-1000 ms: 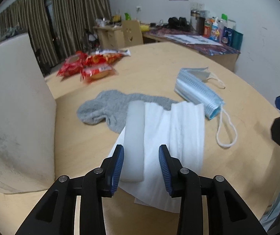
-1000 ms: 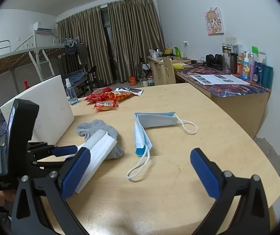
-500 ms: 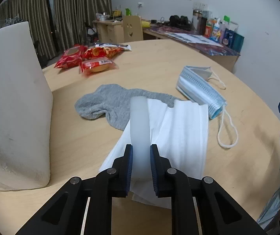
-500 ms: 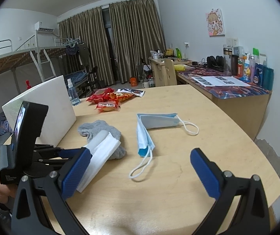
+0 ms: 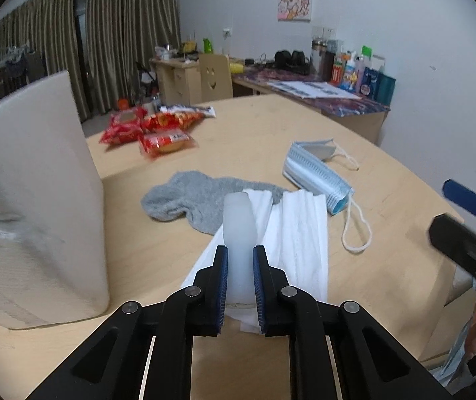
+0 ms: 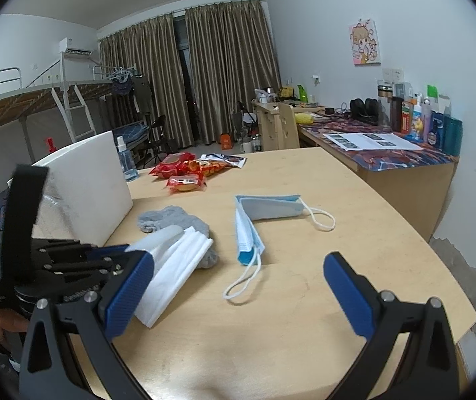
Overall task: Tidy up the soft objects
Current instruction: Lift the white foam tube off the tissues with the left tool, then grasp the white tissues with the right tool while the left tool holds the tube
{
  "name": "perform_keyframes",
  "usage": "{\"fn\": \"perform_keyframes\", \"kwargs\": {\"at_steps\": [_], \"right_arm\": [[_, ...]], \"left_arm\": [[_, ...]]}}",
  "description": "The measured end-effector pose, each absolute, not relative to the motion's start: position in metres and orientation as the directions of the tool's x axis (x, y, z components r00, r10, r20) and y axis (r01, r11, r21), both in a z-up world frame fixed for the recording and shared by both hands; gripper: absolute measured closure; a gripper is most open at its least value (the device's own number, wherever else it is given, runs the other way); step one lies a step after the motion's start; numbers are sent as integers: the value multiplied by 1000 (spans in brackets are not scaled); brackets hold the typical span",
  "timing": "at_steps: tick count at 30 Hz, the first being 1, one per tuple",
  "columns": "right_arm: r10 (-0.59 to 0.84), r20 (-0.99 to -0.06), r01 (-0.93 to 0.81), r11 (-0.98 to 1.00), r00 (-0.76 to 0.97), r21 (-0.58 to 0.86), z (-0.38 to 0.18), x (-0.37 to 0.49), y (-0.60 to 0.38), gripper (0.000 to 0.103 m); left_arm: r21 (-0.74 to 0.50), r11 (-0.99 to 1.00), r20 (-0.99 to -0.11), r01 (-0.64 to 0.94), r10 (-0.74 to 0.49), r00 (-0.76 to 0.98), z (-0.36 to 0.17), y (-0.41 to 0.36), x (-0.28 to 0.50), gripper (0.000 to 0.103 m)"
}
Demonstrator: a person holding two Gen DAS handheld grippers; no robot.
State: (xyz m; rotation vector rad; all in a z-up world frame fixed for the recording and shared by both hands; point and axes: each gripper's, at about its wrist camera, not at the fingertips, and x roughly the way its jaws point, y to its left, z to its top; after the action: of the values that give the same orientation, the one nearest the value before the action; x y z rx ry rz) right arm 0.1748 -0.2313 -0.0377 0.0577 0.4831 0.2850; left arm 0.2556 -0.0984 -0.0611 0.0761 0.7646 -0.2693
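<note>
My left gripper (image 5: 240,278) is shut on a translucent white soft strip (image 5: 239,230) that lies on top of a folded white cloth (image 5: 291,250); strip and cloth lift off the table with it. In the right wrist view the left gripper (image 6: 71,266) holds the white cloth (image 6: 174,266) at the left. A grey sock (image 5: 201,203) (image 6: 178,221) lies just beyond the cloth. A stack of blue face masks (image 5: 318,173) (image 6: 254,220) lies to the right. My right gripper (image 6: 238,296) is open and empty above the table's near edge.
A large white foam block (image 5: 28,200) (image 6: 88,180) stands at the left. Red snack packets (image 5: 151,130) (image 6: 184,170) lie at the far side of the wooden table (image 6: 304,316). A cluttered desk (image 6: 381,153) stands at the right wall.
My left gripper has closed on the translucent strip and raised it with the white cloth. The right gripper has barely moved.
</note>
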Motion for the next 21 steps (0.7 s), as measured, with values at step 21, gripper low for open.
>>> {"fn": "perform_keyframes", "kwargs": {"at_steps": [21], "right_arm": [[370, -534, -390, 917, 760, 81, -52, 192, -154, 0]], "left_arm": [[-37, 978, -538, 207, -193, 820, -19, -38, 194, 87]]}}
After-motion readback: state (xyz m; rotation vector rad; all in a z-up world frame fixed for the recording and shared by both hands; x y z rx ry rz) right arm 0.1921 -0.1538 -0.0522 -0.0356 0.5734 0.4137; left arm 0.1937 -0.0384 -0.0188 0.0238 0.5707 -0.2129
